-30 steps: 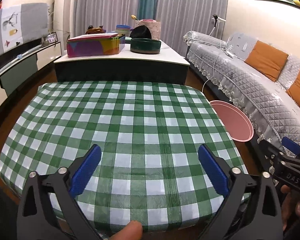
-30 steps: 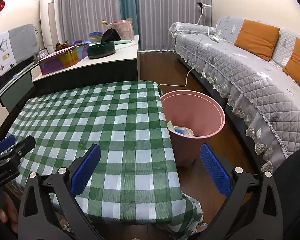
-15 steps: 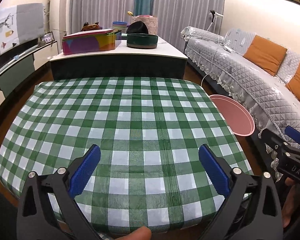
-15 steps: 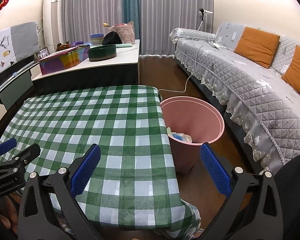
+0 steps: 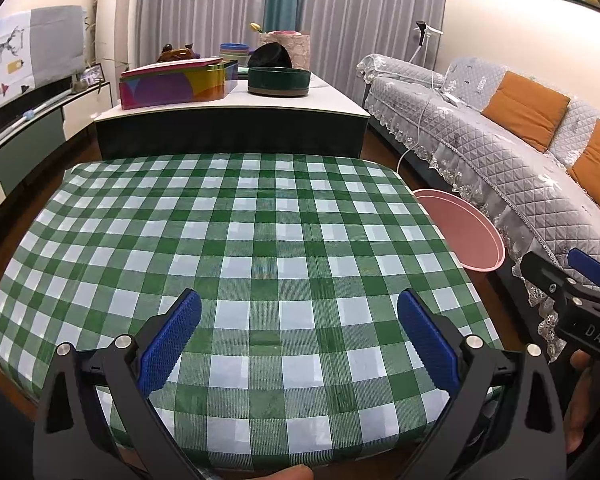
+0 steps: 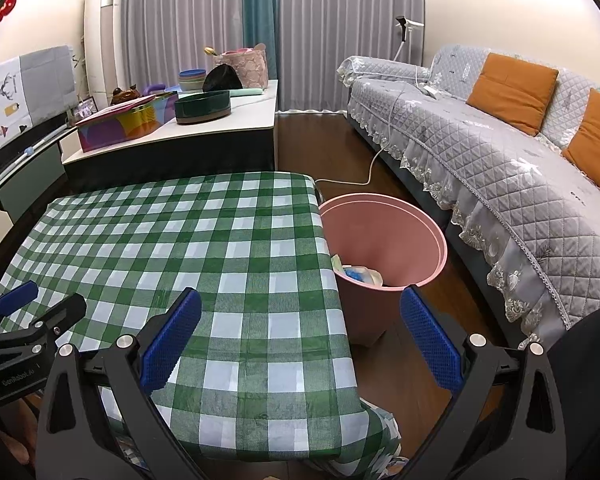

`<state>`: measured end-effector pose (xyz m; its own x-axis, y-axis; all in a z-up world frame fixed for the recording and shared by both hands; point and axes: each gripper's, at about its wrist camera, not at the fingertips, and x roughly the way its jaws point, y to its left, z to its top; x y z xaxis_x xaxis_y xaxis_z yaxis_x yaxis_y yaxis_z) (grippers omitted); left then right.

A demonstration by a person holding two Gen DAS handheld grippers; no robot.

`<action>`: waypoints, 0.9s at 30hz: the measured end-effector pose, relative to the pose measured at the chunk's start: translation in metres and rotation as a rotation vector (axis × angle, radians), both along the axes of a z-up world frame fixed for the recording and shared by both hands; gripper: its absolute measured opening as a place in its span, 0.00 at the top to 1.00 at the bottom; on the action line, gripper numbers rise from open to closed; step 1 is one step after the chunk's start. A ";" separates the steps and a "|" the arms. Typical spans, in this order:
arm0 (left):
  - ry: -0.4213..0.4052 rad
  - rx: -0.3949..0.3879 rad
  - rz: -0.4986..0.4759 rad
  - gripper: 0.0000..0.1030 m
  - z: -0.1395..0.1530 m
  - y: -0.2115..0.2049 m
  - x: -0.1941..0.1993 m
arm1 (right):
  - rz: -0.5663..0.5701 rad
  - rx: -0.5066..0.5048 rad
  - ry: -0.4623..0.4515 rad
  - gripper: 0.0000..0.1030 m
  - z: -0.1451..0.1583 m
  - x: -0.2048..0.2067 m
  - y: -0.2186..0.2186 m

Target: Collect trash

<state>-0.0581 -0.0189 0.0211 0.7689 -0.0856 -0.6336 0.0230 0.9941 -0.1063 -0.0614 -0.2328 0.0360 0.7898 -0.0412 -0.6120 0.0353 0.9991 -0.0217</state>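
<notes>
Left tool: black frame, blue textured pads, jaws spread wide, nothing between them; it hangs over the near edge of the surface. Right tool: same make, jaws likewise spread and holding nothing; its left pad lies over the cloth, its right pad over the wooden floor beside the bin. In the left wrist view the right tool shows at 3 o'clock, gripped by a hand.

Surface: low, covered by a green-and-white checked tablecloth, with nothing lying on the cloth.

Round pink plastic trash bin: stands on the floor at 3 o'clock of the surface, just beside its edge, between it and the sofa. Collected trash: pale crumpled pieces and a blue one, at the bottom of the bin. In the left wrist view only the bin's rim shows.

Grey quilted sofa with orange cushions: at 2 o'clock.

White-topped dark cabinet: at 12 o'clock beyond the surface, carrying a multicoloured rectangular box and a dark green round container.
</notes>
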 end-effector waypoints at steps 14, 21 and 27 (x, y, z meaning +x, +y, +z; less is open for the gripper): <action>0.000 -0.002 0.001 0.08 -0.001 0.000 0.000 | 0.000 0.001 -0.003 0.05 0.001 -0.001 0.002; 0.011 -0.010 0.004 0.08 -0.001 -0.003 -0.001 | 0.001 0.000 -0.003 0.05 0.001 0.000 0.004; 0.010 -0.010 0.000 0.08 -0.001 -0.005 -0.002 | 0.001 0.000 -0.003 0.05 0.001 0.000 0.004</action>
<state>-0.0598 -0.0237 0.0201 0.7628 -0.0919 -0.6401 0.0220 0.9930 -0.1164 -0.0619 -0.2288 0.0370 0.7916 -0.0407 -0.6097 0.0347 0.9992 -0.0217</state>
